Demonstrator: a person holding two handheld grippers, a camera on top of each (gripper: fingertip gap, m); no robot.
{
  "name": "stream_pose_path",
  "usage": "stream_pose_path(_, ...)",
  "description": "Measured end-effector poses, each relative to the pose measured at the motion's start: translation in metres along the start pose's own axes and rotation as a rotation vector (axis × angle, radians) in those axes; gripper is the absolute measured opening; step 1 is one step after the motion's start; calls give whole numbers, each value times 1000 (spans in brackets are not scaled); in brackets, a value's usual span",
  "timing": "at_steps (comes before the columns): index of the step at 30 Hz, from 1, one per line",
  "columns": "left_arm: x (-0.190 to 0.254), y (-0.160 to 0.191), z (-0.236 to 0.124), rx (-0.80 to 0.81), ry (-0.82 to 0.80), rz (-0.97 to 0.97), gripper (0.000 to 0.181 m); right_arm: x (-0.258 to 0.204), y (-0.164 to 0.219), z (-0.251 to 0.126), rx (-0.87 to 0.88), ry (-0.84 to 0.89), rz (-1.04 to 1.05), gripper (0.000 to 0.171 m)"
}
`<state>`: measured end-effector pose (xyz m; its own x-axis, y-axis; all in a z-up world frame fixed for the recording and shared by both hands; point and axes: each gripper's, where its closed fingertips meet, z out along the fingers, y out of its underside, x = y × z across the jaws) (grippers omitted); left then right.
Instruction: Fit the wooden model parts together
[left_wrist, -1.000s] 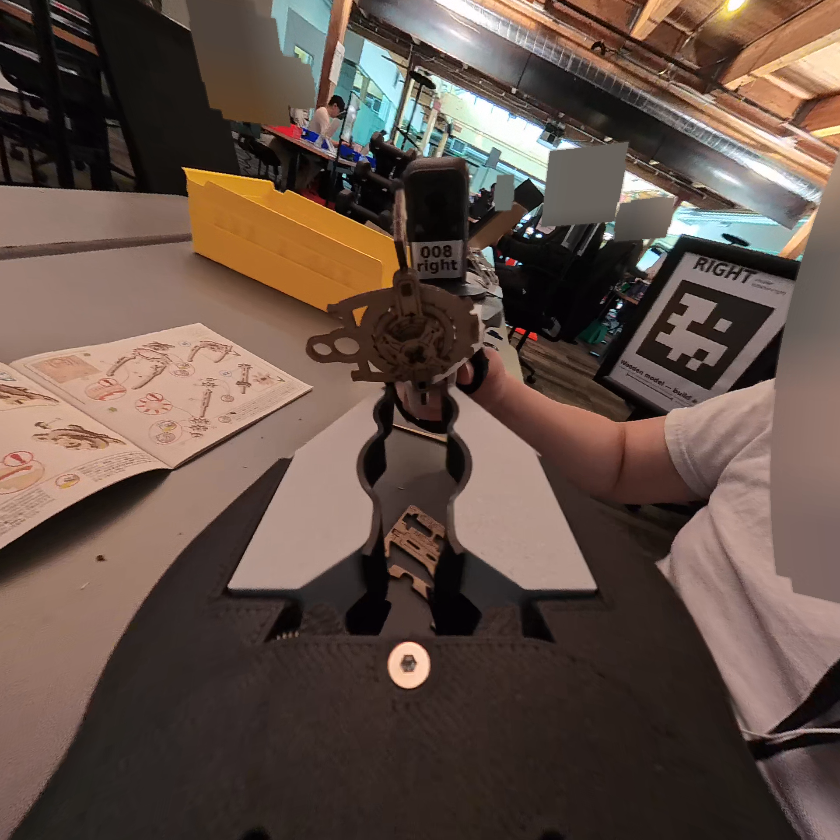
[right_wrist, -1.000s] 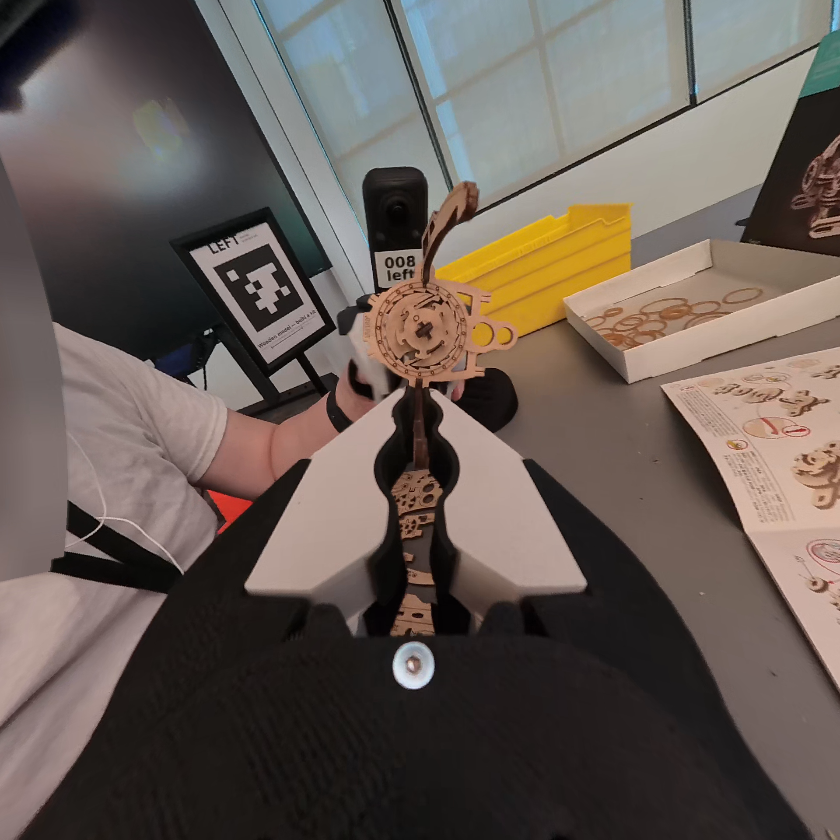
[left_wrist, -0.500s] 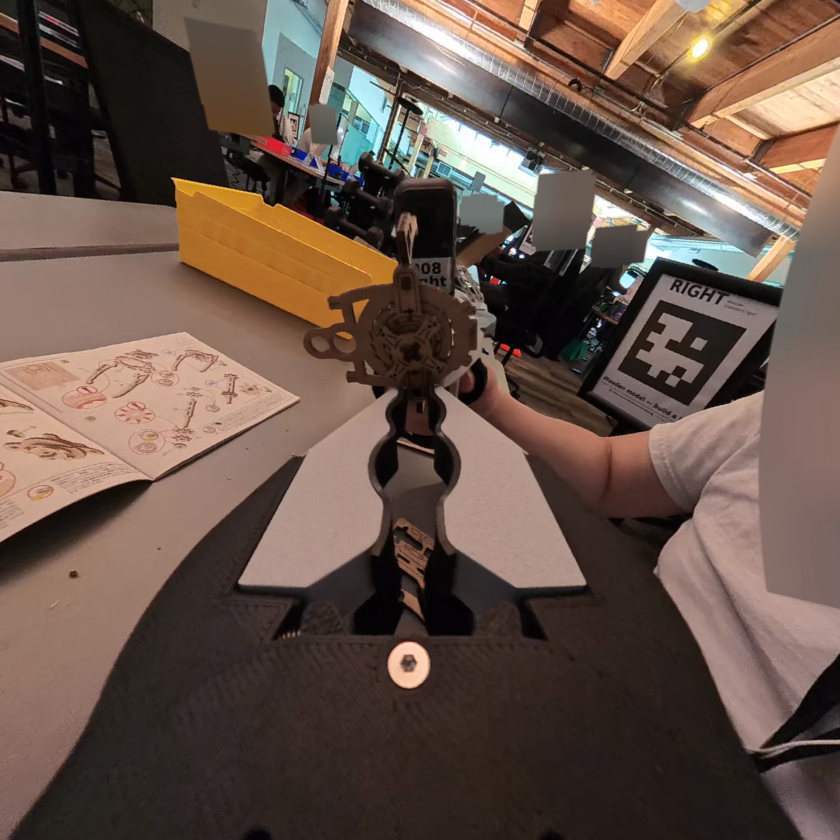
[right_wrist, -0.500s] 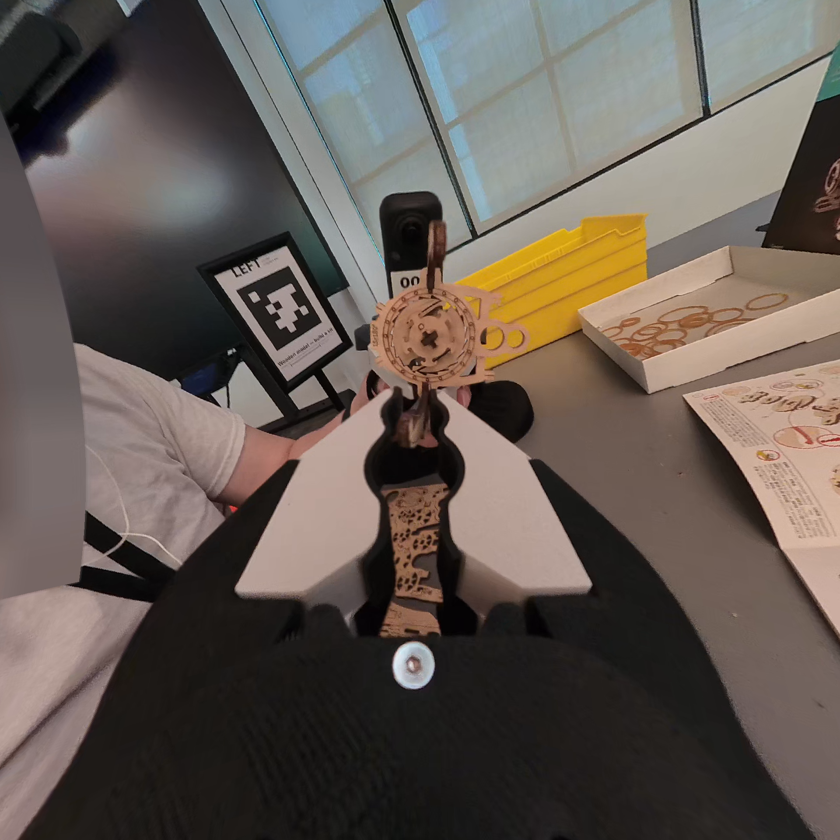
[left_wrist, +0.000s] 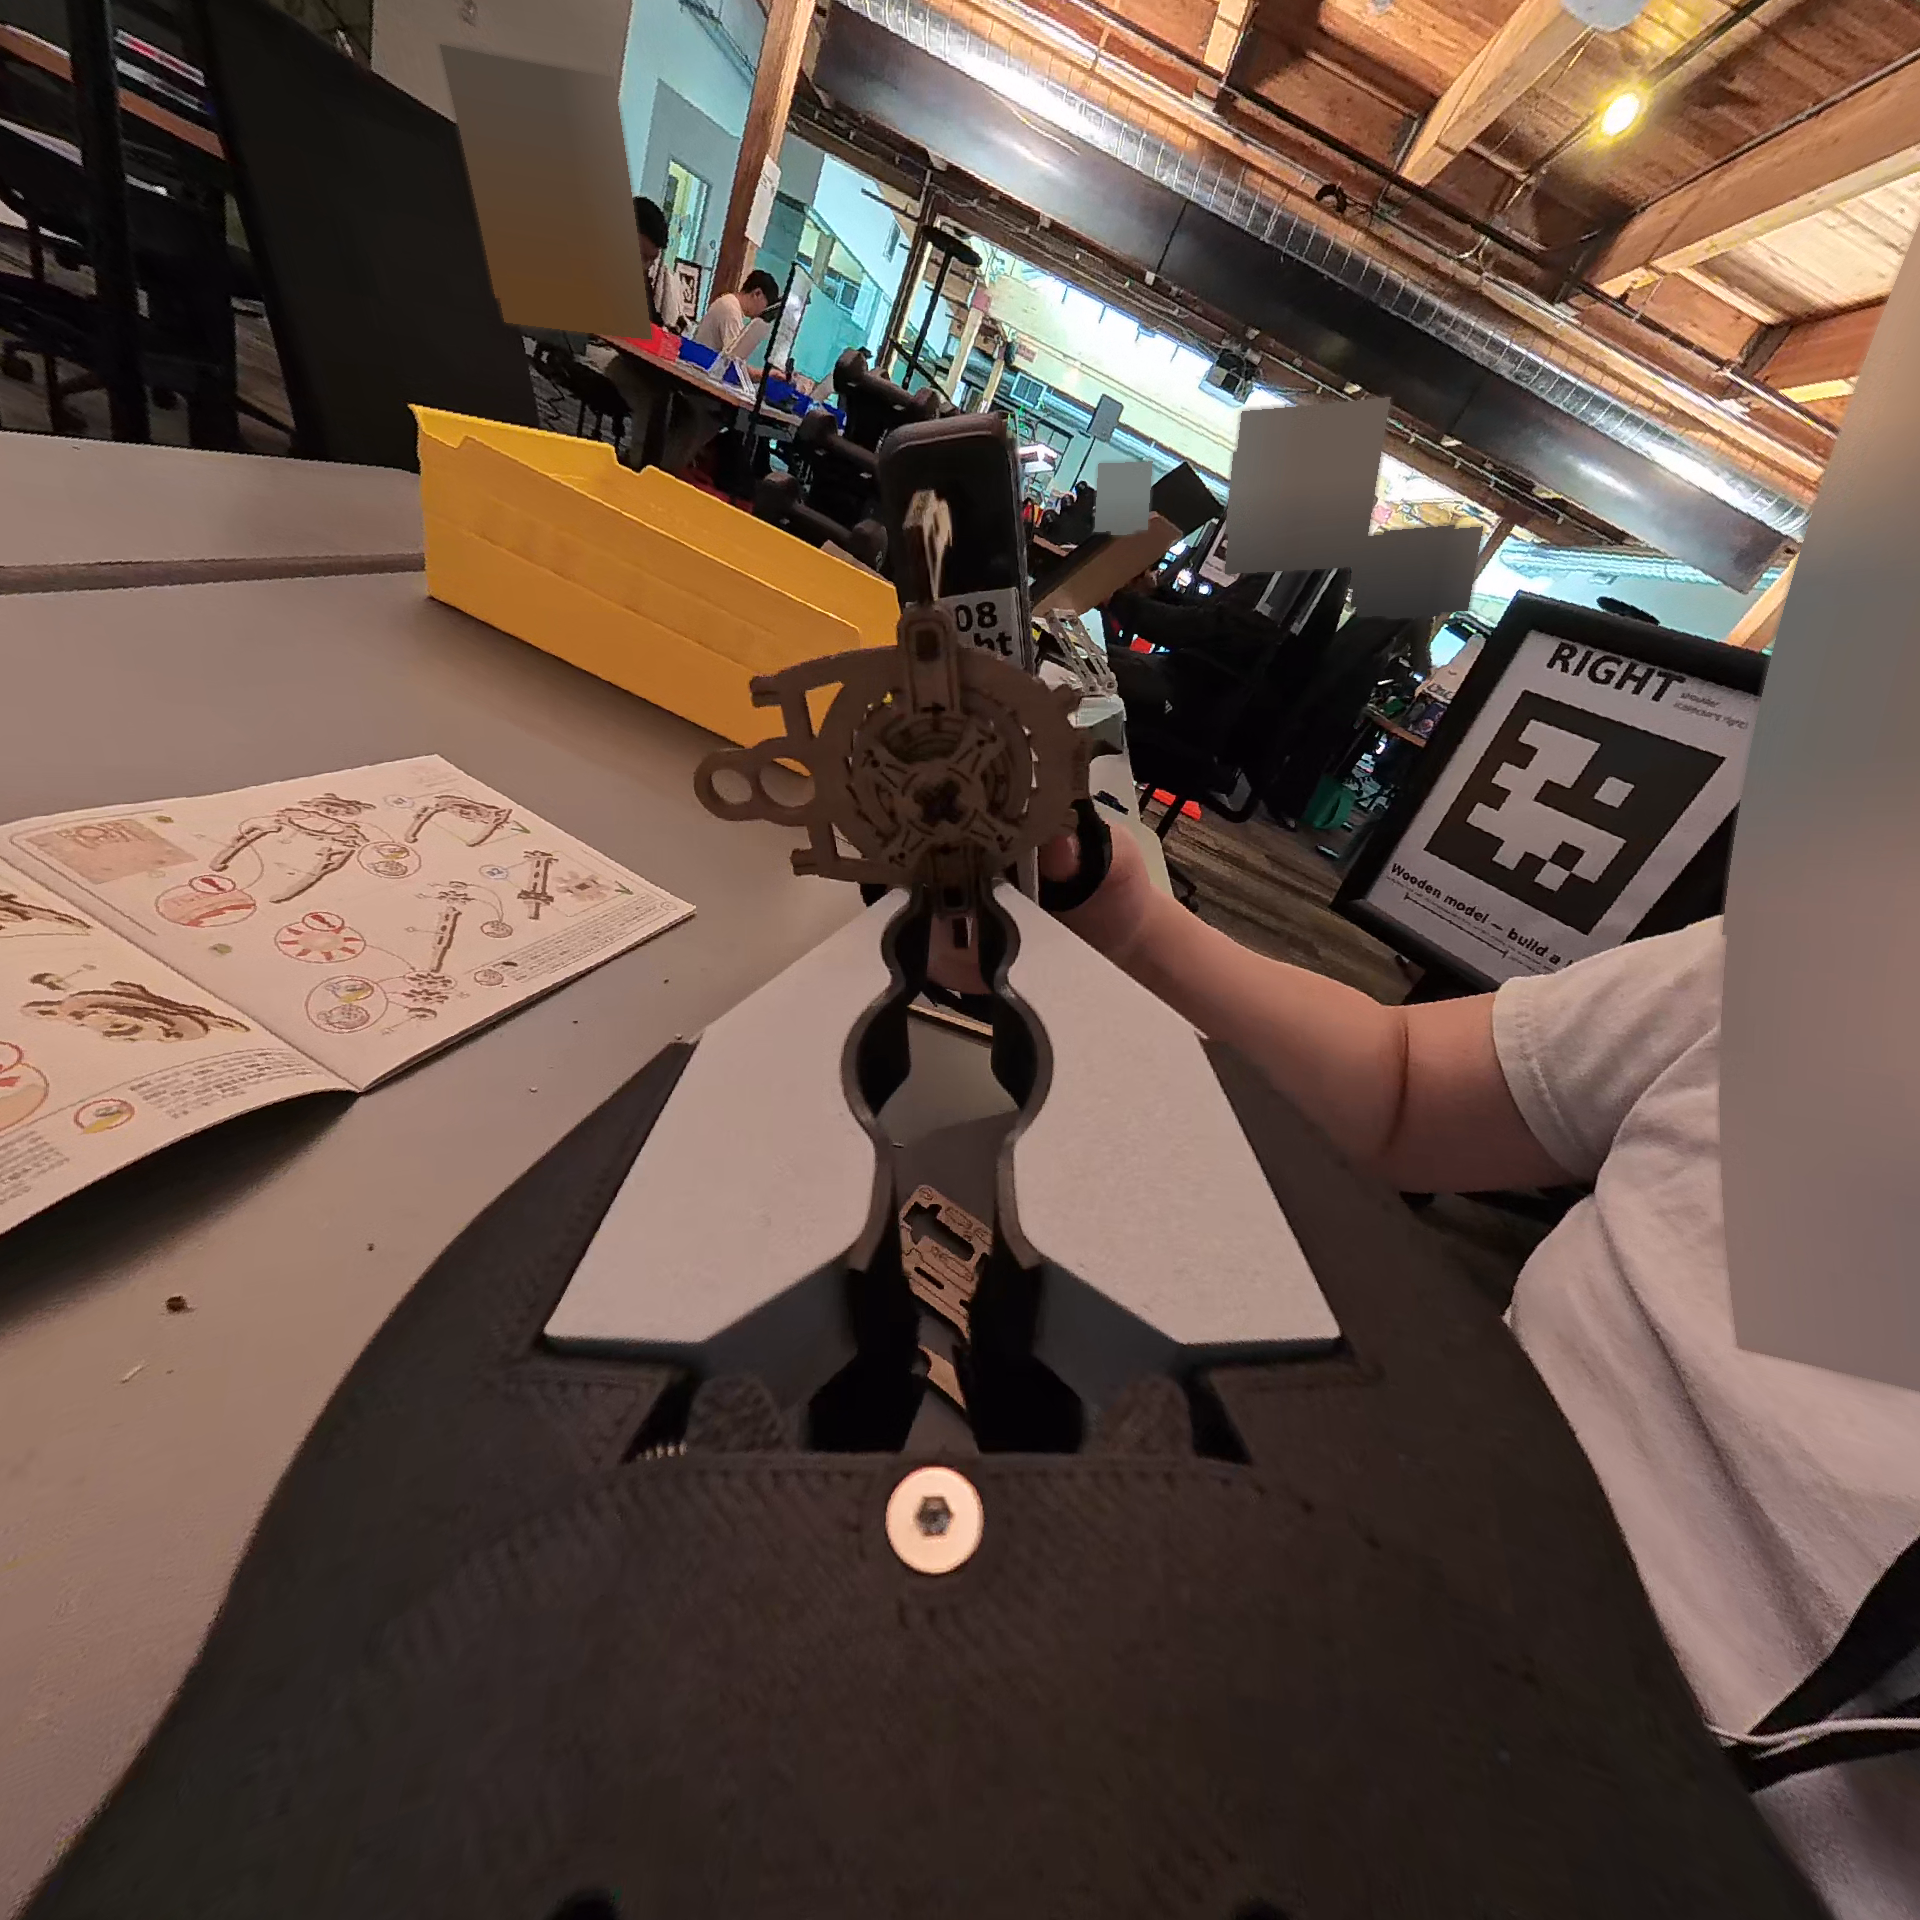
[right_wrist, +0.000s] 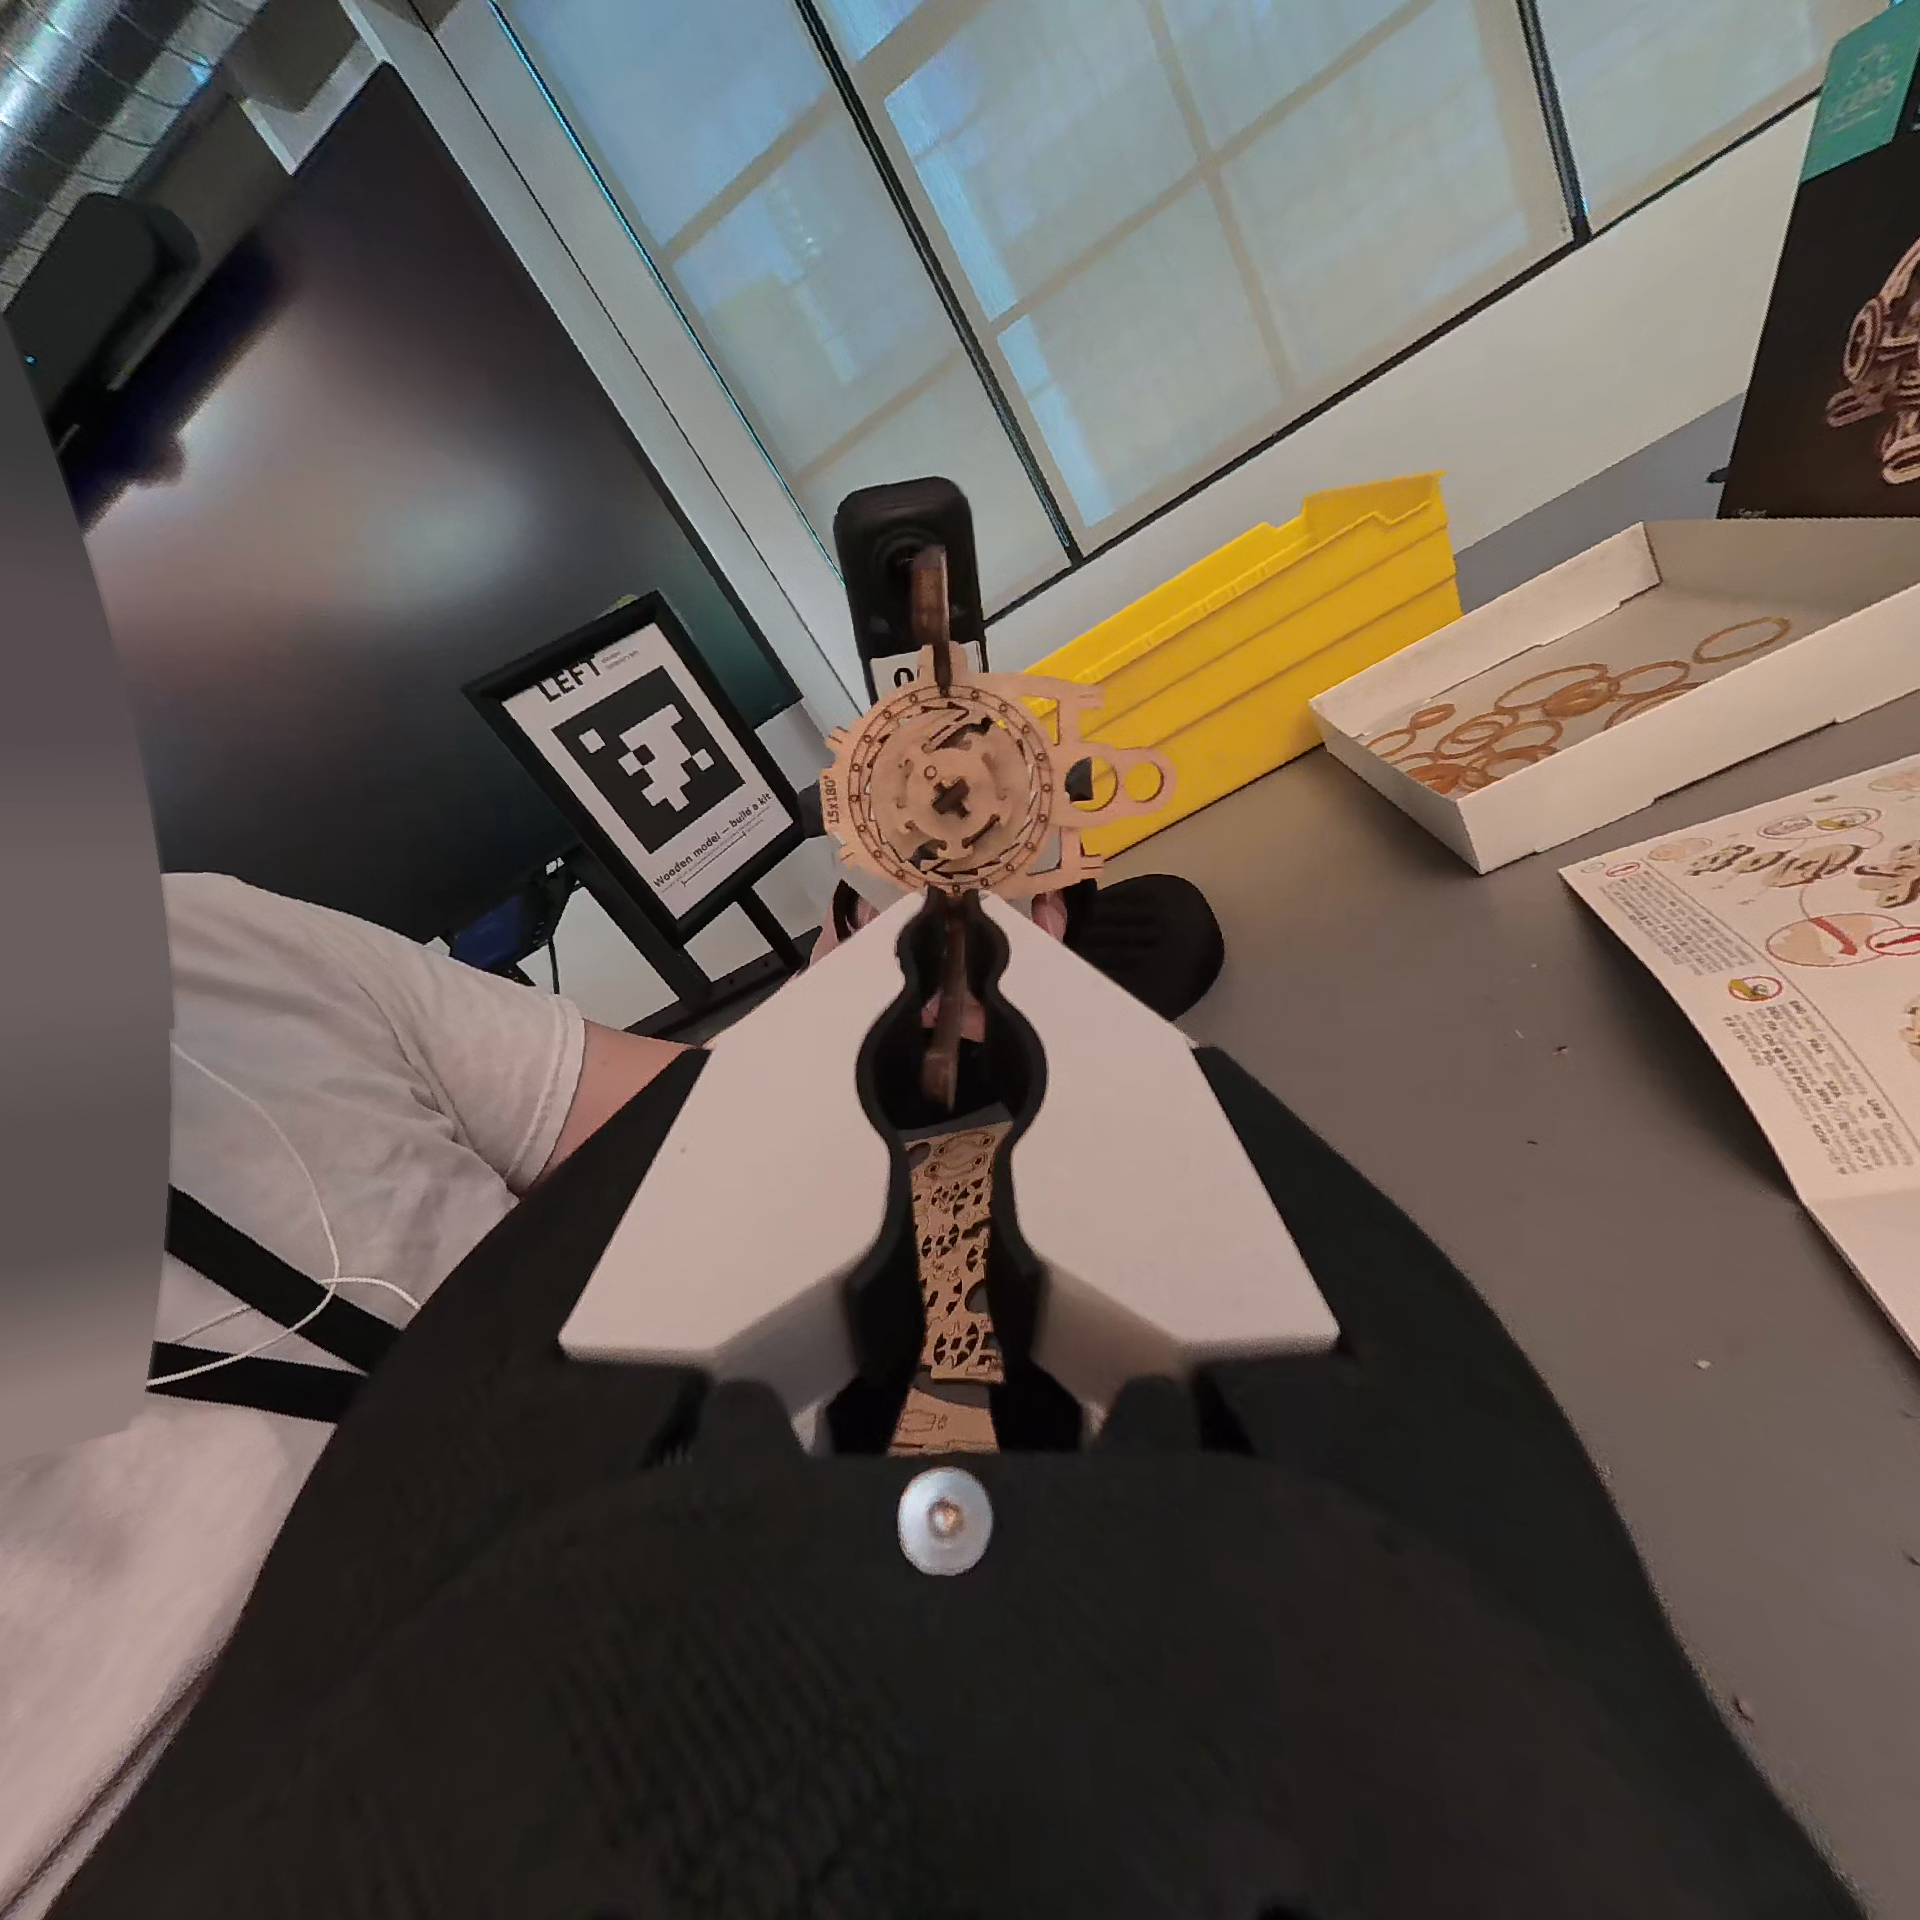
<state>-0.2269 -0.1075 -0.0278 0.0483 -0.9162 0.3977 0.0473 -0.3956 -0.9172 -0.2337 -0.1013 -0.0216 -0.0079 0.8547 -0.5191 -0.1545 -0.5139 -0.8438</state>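
Observation:
A round wooden gear assembly with a two-hole lug is held in the air between my two grippers, which face each other. My left gripper is shut on the tab at the assembly's lower edge. In the right wrist view the same assembly shows its ringed face. A thin dark wooden lever stands edge-on. It runs from above the disc down between the jaws of my right gripper, which is shut on it. Its upper tip shows above the disc in the left wrist view.
A grey table holds a yellow bin, an open instruction booklet and a white tray of thin wooden rings. Perforated wooden sheets lie below the grippers. A person's arm and two marker signs stand nearby. My left and right fingertips are right by each other.
The lever has turned from showing its curved broad side to standing edge-on in the right wrist view. Both grippers have stayed shut and the disc has kept its place between them.

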Motion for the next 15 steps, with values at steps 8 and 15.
stream_pose_path(8, -2, 6, 2, -36, -19, 22, 7, 2, 6, -1, -37, 36, -29, 0)
stream_pose_path(15, -2, 8, 1, -40, -13, 5, 6, 2, 8, 0, -49, 46, -50, 0)
